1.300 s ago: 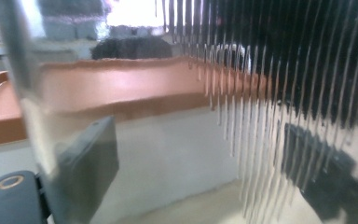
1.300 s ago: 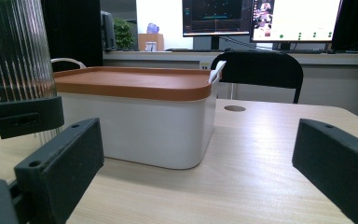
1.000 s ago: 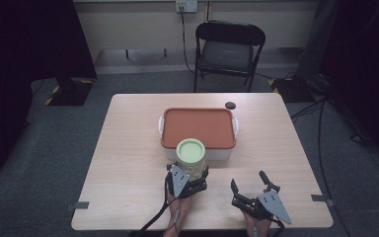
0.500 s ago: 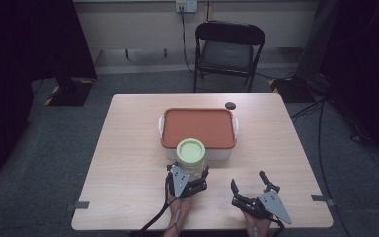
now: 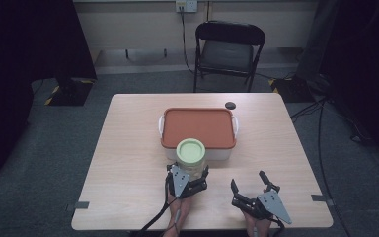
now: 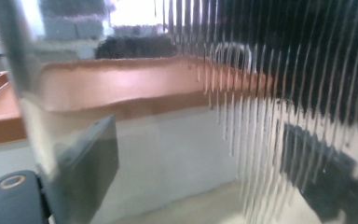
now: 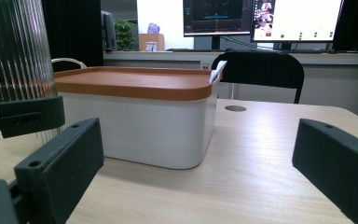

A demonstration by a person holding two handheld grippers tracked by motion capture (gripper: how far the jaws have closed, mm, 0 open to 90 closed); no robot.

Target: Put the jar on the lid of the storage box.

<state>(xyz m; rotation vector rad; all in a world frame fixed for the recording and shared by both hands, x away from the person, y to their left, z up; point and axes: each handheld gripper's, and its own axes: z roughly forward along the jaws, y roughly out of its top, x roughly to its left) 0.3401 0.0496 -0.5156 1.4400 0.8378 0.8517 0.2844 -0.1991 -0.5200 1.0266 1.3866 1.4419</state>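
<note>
Ribbed clear glass jar with pale green lid (image 5: 191,156) stands on the table (image 5: 128,163), just before the white box with orange lid (image 5: 198,129), grasped by the left tool (image 5: 187,178). Right tool (image 5: 249,190) is released. Smooth glass may slip if squeezed loosely.

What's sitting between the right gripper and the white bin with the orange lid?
Nothing: in the right gripper view, bare wooden table runs from the open right gripper to the white bin.
</note>
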